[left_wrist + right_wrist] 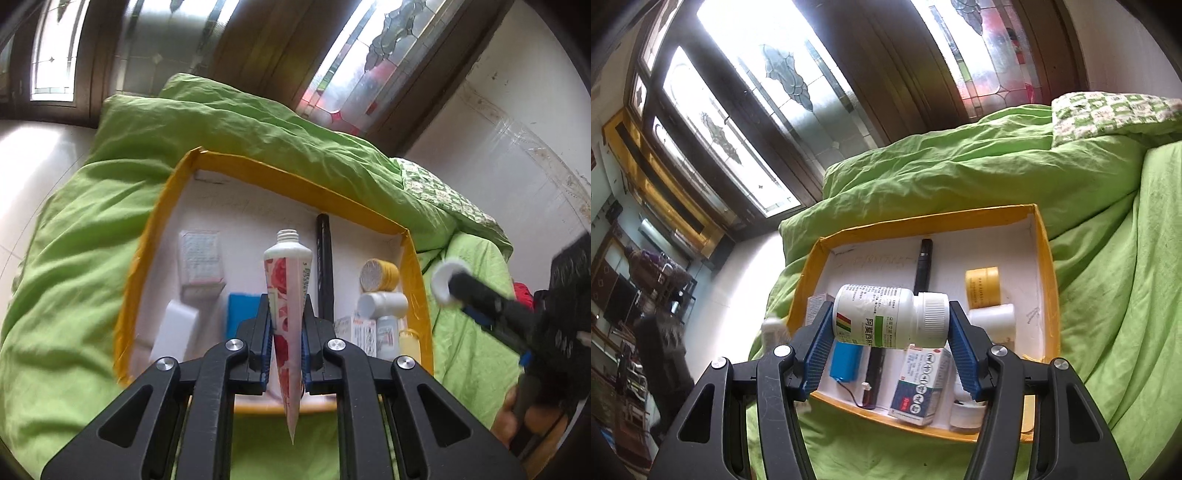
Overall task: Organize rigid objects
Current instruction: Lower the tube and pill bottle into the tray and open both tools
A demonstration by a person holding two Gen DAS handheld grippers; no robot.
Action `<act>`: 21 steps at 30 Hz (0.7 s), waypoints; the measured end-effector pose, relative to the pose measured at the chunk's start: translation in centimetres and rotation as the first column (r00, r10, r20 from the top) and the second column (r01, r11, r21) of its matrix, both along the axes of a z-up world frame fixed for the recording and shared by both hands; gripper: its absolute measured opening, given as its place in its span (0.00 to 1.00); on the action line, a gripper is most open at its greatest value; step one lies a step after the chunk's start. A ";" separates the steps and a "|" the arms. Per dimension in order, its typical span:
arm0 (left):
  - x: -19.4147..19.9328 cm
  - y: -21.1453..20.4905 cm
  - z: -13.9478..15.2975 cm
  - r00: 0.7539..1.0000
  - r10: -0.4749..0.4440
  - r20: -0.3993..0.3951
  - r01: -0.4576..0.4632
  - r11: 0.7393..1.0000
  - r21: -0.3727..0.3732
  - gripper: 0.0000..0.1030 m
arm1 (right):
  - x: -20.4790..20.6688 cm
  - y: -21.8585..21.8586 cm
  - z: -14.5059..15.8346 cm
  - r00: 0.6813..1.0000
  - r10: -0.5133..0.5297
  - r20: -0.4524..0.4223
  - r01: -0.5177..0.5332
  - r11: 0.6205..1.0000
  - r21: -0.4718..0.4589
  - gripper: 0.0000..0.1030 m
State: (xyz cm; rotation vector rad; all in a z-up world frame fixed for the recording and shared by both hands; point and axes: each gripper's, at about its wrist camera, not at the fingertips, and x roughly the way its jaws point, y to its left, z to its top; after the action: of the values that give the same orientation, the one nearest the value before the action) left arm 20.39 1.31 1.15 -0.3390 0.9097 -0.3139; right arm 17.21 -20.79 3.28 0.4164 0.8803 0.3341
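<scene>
My left gripper [287, 301] is shut on a rose-patterned tube [286, 280]. The tube has no cap, and its neck points away over the yellow-rimmed box [295, 177]. My right gripper [891, 307] is shut on a white medicine bottle [875, 317], which lies sideways between the blue pads [962, 354] with its ribbed cap to the right, above the same box [1047, 258]. The left wrist view also shows the right gripper [458, 286] at the box's right side with the white bottle [443, 280] in it.
The box lies on a green quilt [1015, 177] and holds a black pen [921, 266], a yellow jar [982, 288], a white bottle [993, 319], a blue battery pack [846, 363] and a medicine carton [919, 384]. Windows and a white floor lie beyond.
</scene>
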 end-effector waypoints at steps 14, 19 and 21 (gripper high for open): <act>8.8 -3.1 -1.4 0.999 -0.015 -0.051 0.022 0.989 0.148 0.10 | 1.0 -3.2 -2.3 0.994 -0.095 -0.053 0.096 0.995 0.010 0.53; 10.3 -2.7 -3.0 0.996 -0.004 -0.086 0.017 0.988 0.155 0.10 | 1.7 -3.6 -2.4 0.992 -0.119 -0.051 0.119 0.993 -0.009 0.53; 10.4 -2.4 -3.4 0.996 -0.003 -0.091 0.016 0.989 0.144 0.10 | 2.3 -4.0 -2.4 0.989 -0.140 -0.047 0.139 0.990 -0.017 0.53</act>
State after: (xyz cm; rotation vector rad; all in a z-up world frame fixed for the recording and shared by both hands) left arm 30.76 -1.11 -2.23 -0.2165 1.0178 -0.2415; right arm 19.46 -24.83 0.85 0.4727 0.8950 0.1895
